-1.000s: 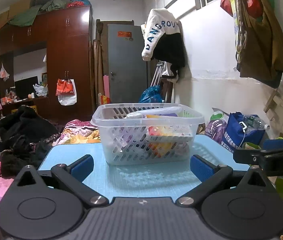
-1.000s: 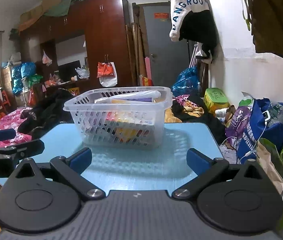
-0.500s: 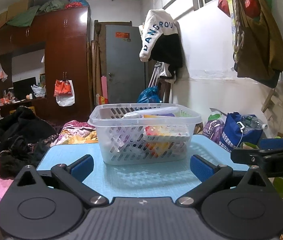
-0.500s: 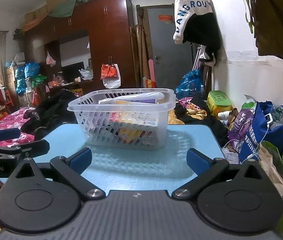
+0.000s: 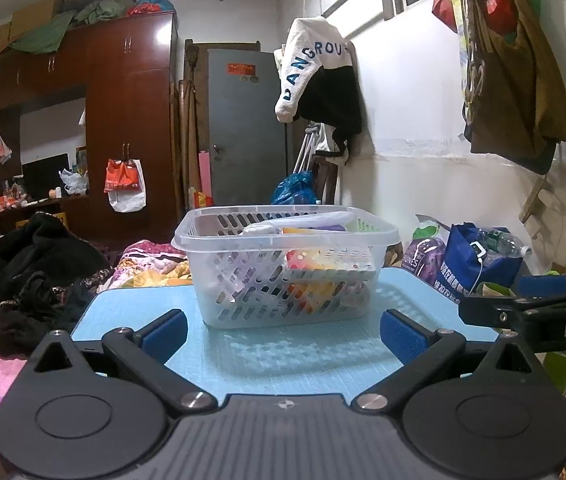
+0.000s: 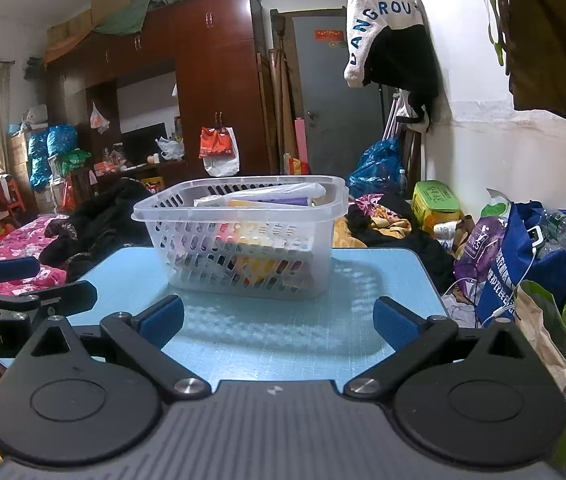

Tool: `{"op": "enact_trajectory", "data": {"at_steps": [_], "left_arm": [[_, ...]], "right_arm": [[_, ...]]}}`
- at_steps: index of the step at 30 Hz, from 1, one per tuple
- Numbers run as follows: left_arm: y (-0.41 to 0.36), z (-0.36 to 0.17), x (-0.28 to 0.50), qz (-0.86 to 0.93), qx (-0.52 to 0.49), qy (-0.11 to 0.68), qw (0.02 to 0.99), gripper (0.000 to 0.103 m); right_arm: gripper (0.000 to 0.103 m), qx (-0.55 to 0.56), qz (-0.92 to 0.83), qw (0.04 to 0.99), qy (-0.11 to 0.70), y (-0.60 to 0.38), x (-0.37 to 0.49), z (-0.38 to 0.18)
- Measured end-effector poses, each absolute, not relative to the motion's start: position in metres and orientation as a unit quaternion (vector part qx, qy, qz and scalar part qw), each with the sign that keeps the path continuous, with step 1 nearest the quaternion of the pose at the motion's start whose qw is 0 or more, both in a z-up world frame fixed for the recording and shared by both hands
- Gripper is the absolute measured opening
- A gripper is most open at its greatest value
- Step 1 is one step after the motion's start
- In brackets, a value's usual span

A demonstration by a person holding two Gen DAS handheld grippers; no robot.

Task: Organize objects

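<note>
Basket: we saw the clear slotted basket standing on the blue table, packets and tubes inside.
Left gripper: jaws spread wide, empty; basket just ahead, beyond the pads, centred between them.
Right gripper: jaws likewise spread, empty; basket ahead, untouched.

Two black handheld grippers, left gripper and right gripper alike, blue padded fingertips, silver pivot screws, round black discs, ribbed grey body, white lettering on side.
</note>
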State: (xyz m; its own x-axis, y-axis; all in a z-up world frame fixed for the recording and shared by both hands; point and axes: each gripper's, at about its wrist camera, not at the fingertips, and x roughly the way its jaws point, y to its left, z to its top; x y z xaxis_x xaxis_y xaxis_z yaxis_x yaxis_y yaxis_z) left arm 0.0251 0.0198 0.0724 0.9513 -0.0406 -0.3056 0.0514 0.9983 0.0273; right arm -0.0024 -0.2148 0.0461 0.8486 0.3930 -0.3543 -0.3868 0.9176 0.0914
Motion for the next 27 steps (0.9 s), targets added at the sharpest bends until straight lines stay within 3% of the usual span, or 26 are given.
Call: {"op": "enact_trajectory", "data": {"at_steps": [27], "left_arm": [[0.0174, 0.0705, 0.0272, -0.031, 0.018, 0.158, 0.987, 0.103]], "right_arm": [[0.103, 0.004, 0.201, 0.962, 0.184, -0.2143, -0.0025, 0.0449]]}}
